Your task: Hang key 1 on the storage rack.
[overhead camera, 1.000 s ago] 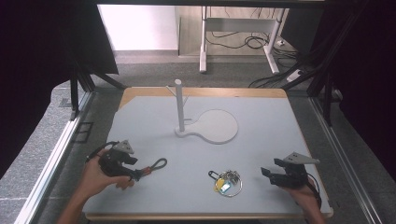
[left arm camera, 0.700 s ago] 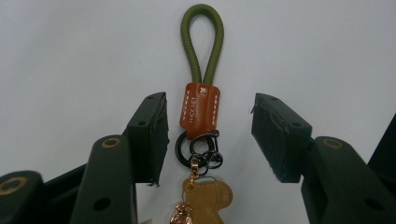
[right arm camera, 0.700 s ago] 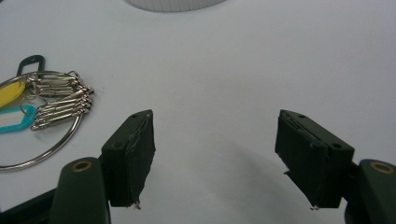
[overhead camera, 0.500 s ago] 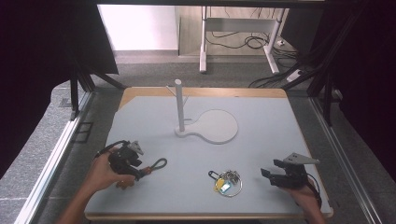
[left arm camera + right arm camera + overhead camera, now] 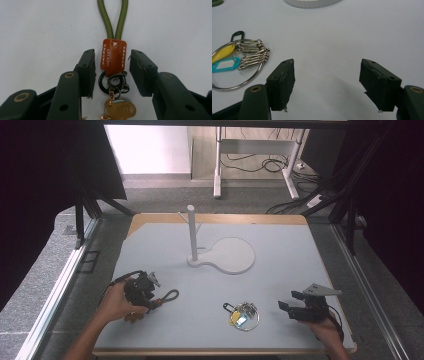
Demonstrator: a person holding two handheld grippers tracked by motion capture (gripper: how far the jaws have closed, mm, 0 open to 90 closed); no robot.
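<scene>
Straddling the brown leather tab (image 5: 113, 56) of a green cord keychain (image 5: 165, 297), the left gripper (image 5: 142, 290) sits low over the grey table top (image 5: 280, 270) at its near left; its jaws have just been closing, yet in the left gripper view a gap shows on each side of the tab, so the pads are not pressing on it and nothing is gripped; the cord loop (image 5: 113, 17) runs away from the jaws, and a dark metal ring (image 5: 105, 81) with a small tan charm (image 5: 120, 108) lies toward the gripper's body, between the jaws; in the high view the loop lies flat on the table just right of the gripper; the right gripper (image 5: 300, 307) rests at the near right, jaws spread wide with bare table between them; a bunch of keys (image 5: 243, 315) on a big wire ring, with a yellow tag (image 5: 222, 53) and a blue tag (image 5: 224, 65), lies near the front edge between the two grippers, apart from both; farther back, near the middle, stands a white post (image 5: 192, 232) on a flat round-ended white base (image 5: 227, 257).
</scene>
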